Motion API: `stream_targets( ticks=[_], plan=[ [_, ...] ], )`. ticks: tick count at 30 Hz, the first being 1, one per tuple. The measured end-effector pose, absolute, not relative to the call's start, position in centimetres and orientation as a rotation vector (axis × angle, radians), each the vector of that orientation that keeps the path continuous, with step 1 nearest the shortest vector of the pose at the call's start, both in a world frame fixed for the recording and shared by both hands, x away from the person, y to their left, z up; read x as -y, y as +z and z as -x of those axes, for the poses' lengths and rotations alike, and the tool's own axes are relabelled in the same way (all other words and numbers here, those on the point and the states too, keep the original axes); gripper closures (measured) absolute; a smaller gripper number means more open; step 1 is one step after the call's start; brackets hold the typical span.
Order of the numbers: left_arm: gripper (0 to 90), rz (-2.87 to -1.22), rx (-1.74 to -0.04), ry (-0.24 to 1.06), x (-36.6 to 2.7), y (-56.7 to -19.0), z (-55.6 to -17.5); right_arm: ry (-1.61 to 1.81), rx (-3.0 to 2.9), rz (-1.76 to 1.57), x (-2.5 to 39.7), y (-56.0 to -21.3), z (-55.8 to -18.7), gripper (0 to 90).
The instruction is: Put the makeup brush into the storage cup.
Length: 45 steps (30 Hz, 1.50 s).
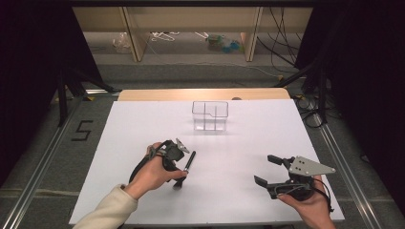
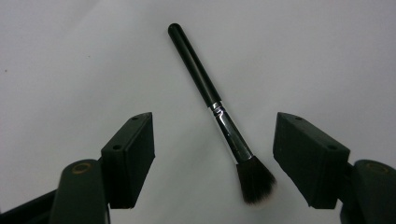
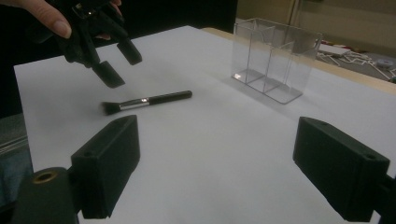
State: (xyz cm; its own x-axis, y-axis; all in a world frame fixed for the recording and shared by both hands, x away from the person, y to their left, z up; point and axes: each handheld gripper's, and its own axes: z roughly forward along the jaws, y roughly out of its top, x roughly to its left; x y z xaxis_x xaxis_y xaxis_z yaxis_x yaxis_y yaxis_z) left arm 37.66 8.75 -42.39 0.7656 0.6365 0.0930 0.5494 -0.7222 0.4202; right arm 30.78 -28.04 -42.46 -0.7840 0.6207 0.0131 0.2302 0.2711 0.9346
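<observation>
A makeup brush [image 1: 190, 162] with a black handle, silver ferrule and dark bristles lies flat on the white table. My left gripper [image 1: 181, 164] hovers just above it, pointing down and open. In the left gripper view the brush [image 2: 219, 112] lies between the spread jaws of the left gripper [image 2: 215, 123], bristles nearest, untouched. My right gripper [image 1: 267, 170] rests open and empty near the front right of the table. From the right gripper [image 3: 218, 128] I see the brush [image 3: 147, 100] with the left gripper [image 3: 120, 63] over its bristle end.
A clear acrylic organizer [image 1: 210, 116] with several compartments stands empty at the table's far middle, also seen in the right gripper view as the organizer [image 3: 275, 58]. The white table sheet [image 1: 143, 119] ends at a wooden edge behind it. Dark frames and cables surround the table.
</observation>
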Motion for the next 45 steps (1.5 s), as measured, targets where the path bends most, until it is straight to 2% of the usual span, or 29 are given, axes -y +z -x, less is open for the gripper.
stream_targets(
  ticks=[20,33,38,45],
  plan=[
    [35.7,-2.728,-1.002,0.229,-6.8,-44.6,-39.8,1.487,-2.224,-0.780,28.0,-42.4,-30.7,15.7],
    [37.6,-2.727,-1.047,0.188,-6.1,-45.4,-40.5,1.486,-2.225,-0.778,28.0,-42.5,-30.7,15.7],
    [40.0,-2.774,-1.034,0.156,-6.3,-45.8,-40.9,1.490,-2.229,-0.778,28.0,-42.5,-30.7,15.7],
    [42.8,-2.760,-1.051,0.117,-6.5,-45.9,-41.1,1.488,-2.224,-0.773,27.9,-42.5,-30.7,15.7]
  ],
)
